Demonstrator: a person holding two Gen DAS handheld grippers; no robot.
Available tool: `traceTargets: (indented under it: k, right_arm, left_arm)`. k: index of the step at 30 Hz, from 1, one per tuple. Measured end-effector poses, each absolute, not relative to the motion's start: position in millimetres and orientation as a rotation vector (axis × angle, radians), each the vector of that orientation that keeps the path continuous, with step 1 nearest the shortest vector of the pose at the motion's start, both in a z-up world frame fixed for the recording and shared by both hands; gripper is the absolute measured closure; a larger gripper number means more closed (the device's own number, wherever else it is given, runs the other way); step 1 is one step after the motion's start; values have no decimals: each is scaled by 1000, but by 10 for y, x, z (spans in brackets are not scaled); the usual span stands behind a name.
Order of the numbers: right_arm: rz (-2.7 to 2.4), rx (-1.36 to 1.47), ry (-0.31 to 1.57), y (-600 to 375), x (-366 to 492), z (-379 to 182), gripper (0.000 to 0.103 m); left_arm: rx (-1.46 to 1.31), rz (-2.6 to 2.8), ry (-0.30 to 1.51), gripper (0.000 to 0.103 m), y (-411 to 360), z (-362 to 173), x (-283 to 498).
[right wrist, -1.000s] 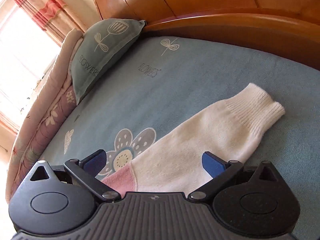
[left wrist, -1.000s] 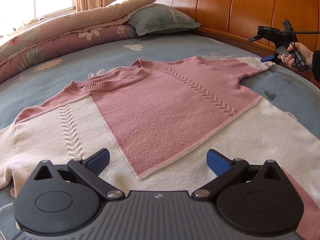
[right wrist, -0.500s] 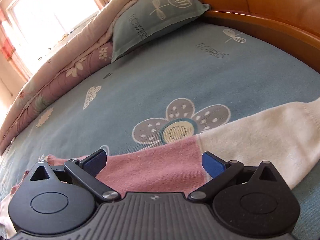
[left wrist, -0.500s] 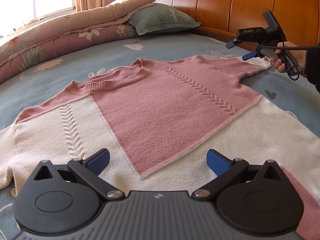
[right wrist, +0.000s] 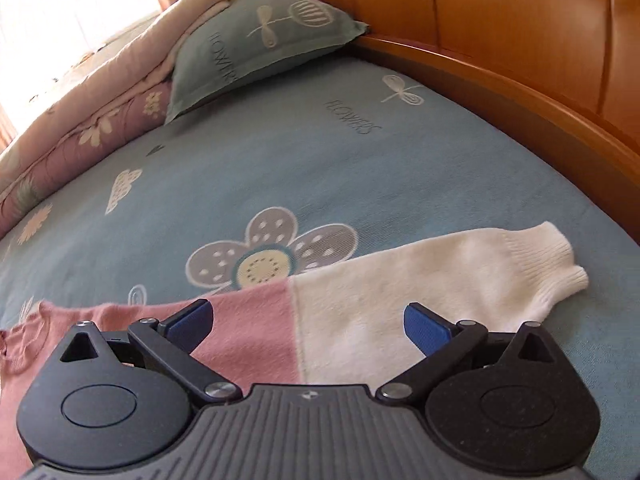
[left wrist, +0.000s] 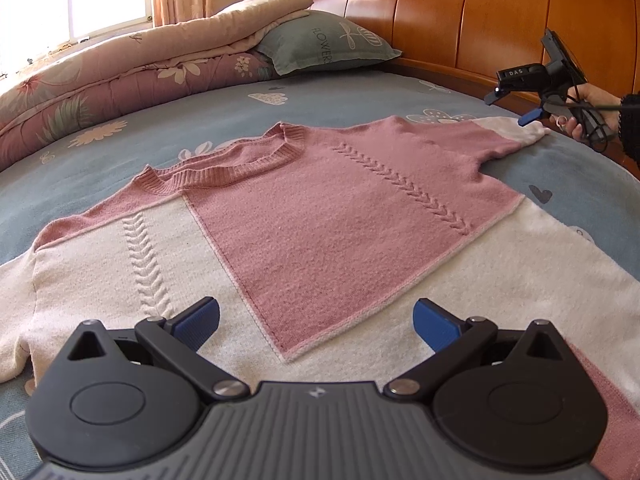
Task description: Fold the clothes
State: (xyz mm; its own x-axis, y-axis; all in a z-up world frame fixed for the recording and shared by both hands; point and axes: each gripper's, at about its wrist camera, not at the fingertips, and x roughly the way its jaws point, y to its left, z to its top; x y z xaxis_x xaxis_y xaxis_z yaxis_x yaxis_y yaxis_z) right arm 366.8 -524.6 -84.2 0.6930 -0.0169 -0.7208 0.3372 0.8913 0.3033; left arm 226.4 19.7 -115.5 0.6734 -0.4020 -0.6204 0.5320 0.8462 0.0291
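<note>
The right claw point(right wrist: 306, 326) hangs with both blue pads spread wide above a pink-and-white sweater sleeve point(right wrist: 400, 300) lying flat on the blue floral bed sheet point(right wrist: 320, 160). Its ribbed white cuff point(right wrist: 556, 268) points right. A green pillow point(right wrist: 256, 48) rests against the wooden headboard point(right wrist: 520, 12)

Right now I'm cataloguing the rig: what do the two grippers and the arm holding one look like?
Both the left gripper and the right gripper have black linkage fingers, blue ribbed pads and grey ribbed bodies. The right one trails a black cable; its holder wears a dark knit sleeve.

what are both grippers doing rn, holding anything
Left gripper: open, holding nothing, over the sweater.
Right gripper: open, holding nothing, over the sleeve.
</note>
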Motion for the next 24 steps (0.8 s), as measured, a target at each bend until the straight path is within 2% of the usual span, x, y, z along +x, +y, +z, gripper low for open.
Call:
traceTargets:
  k: [7, 11, 15, 19, 24]
  right_arm:
    - [-266, 363, 728, -5610, 3746, -1078, 0]
    - [-299, 494, 642, -5832, 3603, -941, 0]
    - [-334, 417, 720, -5918, 3663, -1063, 0]
    - [-473, 412, 615, -5871, 3537, -959, 0]
    - [-380, 377, 672, -5840, 3626, -988, 0]
  left_arm:
    - [190, -518, 667, 1, 228, -1215, 2331]
    - [191, -523, 666, 1, 219, -1221, 2325]
    - [192, -527, 670, 1, 206, -1236, 2327]
    - [190, -521, 671, 1, 209, -1241, 2327]
    - [197, -522, 675, 1, 201, -1252, 2331]
